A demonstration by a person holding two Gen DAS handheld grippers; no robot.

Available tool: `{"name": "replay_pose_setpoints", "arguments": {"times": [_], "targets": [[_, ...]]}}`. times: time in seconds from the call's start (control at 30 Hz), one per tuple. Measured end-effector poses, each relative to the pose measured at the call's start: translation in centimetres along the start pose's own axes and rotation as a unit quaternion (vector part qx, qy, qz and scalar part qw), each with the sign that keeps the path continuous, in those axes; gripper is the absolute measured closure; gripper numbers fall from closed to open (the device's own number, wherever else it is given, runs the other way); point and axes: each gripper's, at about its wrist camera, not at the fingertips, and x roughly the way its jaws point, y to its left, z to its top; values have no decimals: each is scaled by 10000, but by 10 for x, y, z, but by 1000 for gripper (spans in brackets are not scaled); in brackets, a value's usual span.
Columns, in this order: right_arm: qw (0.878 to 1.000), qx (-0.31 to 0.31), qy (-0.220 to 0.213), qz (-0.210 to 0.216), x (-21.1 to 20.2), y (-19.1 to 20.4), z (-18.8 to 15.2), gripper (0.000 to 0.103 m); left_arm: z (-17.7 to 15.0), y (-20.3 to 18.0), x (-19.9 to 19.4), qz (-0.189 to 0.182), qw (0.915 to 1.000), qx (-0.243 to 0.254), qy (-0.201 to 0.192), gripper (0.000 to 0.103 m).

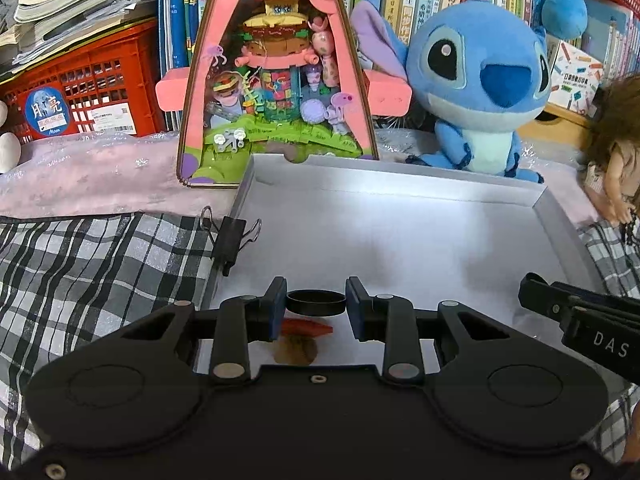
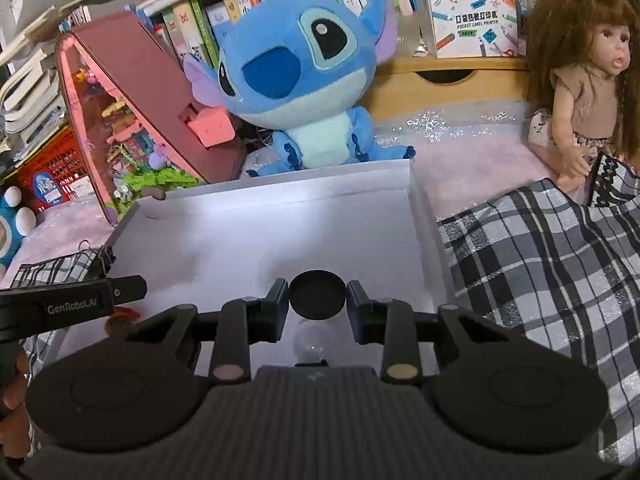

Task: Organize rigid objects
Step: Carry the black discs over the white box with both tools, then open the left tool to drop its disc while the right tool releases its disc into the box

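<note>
- Left claw point(image 1: 316, 304) sits low in the centre of the left wrist view, its fingers closed on a black ring point(image 1: 316, 303). The ring looks pinched from both sides, hanging just above the floor of the white tray point(image 1: 400, 232).
- Under that claw, at the lower centre of the same frame, we see a red piece point(image 1: 308, 327) and a brownish flat piece point(image 1: 296, 351) on the tray floor — too hidden for us to say what they are.
- Right claw point(image 2: 318, 295) holds a black disc point(image 2: 318, 295) between its fingers at the centre of the right wrist view. The disc's flat face is turned toward the camera, and below it is a clear glass bulb point(image 2: 314, 343), which may belong to the same object.
- Both claws are over the near part of the tray. The right claw's finger point(image 1: 536, 290) pokes in at the right edge of the left view, so they are close together.
- We judge the step in hand as carrying — each claw has its item and is over the tray, with nothing set down yet.
- Next, we would lower each piece onto a bare patch of the tray, away from the red and brown pieces, then part the fingers one claw at a time to avoid a bump.
- A binder clip point(image 1: 230, 240) on the tray's left rim is best avoided.
</note>
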Motion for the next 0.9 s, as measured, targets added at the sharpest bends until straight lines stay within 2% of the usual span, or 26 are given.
{"name": "replay_pose_setpoints", "arguments": {"times": [0.63,0.7,0.73,0.8,0.9], "targets": [[9996,-205,79,-167,18,8,0,66,-10,0,9,140,9998,122,-106,72],[9996,-215,59,-153,18,8,-1,64,-10,0,7,164,9997,108,-110,63],[9997,-199,44,-116,17,8,-1,63,-11,0,5,175,9997,85,-142,54],[9999,-119,-24,-59,13,6,-1,47,-12,0,-2,166,9995,80,-240,44],[9999,-96,-130,16,5,4,0,42,-14,-1,-14,192,9990,153,-376,35]]}}
